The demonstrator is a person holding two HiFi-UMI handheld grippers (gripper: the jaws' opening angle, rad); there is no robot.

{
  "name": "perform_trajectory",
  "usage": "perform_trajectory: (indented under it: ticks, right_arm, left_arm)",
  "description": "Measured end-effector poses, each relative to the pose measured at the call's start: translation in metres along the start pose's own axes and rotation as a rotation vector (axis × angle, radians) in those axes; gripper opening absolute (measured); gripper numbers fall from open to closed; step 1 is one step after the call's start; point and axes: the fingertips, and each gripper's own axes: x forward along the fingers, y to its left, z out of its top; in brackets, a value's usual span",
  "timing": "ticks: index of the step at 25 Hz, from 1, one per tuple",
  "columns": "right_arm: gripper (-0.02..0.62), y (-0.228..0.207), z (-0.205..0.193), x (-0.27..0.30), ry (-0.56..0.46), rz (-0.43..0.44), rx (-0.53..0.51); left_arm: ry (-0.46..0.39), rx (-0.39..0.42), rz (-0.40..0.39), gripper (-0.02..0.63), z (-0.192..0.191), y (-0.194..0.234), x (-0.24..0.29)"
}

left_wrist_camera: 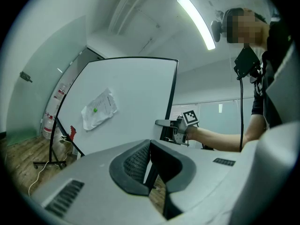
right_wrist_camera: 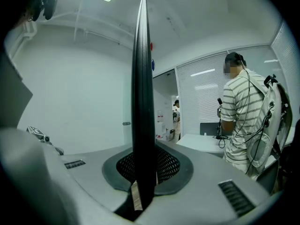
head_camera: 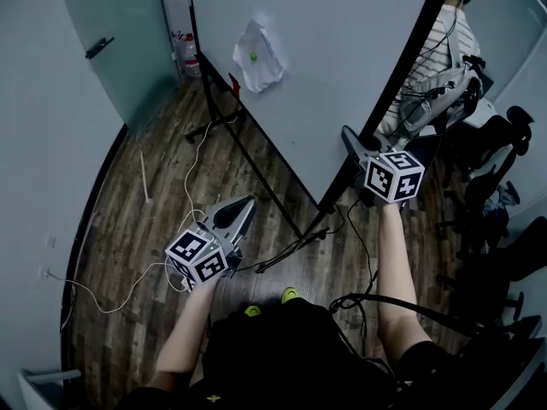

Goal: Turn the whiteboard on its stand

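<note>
My right claw (right_wrist_camera: 144, 159) is clamped on the black side edge of the whiteboard (head_camera: 342, 67), which stands upright between its jaws. My left claw (left_wrist_camera: 151, 146) is closed and empty, with the whiteboard ahead of it.

One large whiteboard (head_camera: 325, 58) with a black frame fills the upper middle of the head view. On it hangs one crumpled white paper sheet (head_camera: 265, 71), under one small green magnet (head_camera: 253, 56). There are two grey grippers with marker cubes: the left gripper (head_camera: 246, 203) at lower left, the right gripper (head_camera: 350, 137) right of centre. One person in a striped shirt (head_camera: 444, 49) stands upper right. Two yellow-green shoe tips (head_camera: 253, 311) show at bottom centre.
</note>
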Motion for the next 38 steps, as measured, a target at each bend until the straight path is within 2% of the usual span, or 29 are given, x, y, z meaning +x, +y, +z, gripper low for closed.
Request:
perform_trajectory:
  ticks: [20,38]
  right_arm:
    - [0.058,0.006,-0.001,0.000,0.036,-0.022,-0.022]
    - [0.060,0.058,-0.007,-0.052,0.044,-0.046,-0.023]
  left_arm:
    - [-0.010,0.010,-0.013,0.018,0.011,-0.001,-0.007]
    - [-0.007,0.006,-0.096,0.018,0.010,-0.023,-0.023]
